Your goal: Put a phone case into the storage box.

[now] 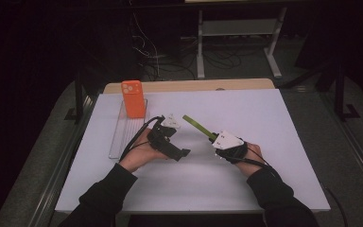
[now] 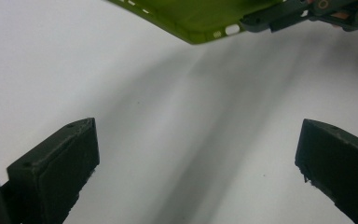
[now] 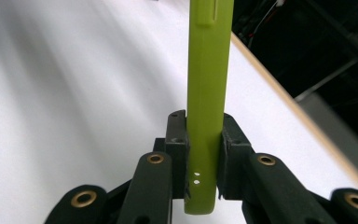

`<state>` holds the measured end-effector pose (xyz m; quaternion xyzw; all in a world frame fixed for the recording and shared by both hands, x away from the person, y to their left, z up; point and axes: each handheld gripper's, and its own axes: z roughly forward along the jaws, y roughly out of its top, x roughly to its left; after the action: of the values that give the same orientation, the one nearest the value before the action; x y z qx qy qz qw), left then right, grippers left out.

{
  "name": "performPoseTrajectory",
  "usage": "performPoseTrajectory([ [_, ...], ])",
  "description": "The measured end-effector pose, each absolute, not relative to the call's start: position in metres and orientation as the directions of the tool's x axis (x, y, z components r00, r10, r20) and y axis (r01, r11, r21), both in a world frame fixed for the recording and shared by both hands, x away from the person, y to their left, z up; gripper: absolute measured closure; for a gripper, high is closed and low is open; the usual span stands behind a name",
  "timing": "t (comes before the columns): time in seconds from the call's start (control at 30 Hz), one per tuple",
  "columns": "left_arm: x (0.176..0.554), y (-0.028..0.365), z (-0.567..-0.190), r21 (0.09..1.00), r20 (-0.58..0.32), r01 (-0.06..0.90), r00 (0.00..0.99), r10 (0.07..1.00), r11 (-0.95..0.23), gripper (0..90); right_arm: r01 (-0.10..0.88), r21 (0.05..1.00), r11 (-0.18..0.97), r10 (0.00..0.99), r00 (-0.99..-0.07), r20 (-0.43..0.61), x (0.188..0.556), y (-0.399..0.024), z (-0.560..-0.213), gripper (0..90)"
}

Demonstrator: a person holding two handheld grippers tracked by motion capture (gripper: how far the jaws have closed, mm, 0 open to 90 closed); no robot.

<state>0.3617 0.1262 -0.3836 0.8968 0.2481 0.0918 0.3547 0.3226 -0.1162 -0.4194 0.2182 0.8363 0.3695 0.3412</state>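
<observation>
Green phone case [image 3: 206,93] sits edge-on, clamped in the right claw [image 3: 204,154], lifted over the white surface [image 1: 246,113]. Left claw [image 2: 196,154] gapes wide, empty, just beside it. An orange phone [image 1: 133,98] stands in a clear tray [image 1: 118,137] near the surface's far left. Dark room beyond, with cables and a desk frame [image 1: 236,28].

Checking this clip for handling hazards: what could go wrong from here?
The right gripper pinches just the bottom end of the green phone case, so it could pivot or slip. The left gripper is open beneath it; a mistimed handover might drop the case on the table.
</observation>
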Motion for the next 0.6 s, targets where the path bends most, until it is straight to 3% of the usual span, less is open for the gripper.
performPoseTrajectory([
  [0.2,0.364,0.128,-0.380,0.709,-0.034,0.398,0.844,0.536,-0.582,0.0,0.229,0.829,0.511,0.677,-0.701,-0.224,0.327,-0.122,-0.416,76.1],
  [0.6,0.371,0.125,-0.375,0.746,-0.080,0.418,0.829,0.553,-0.519,0.0,0.407,0.860,0.308,0.712,-0.698,0.075,0.339,-0.133,-0.417,76.1],
])
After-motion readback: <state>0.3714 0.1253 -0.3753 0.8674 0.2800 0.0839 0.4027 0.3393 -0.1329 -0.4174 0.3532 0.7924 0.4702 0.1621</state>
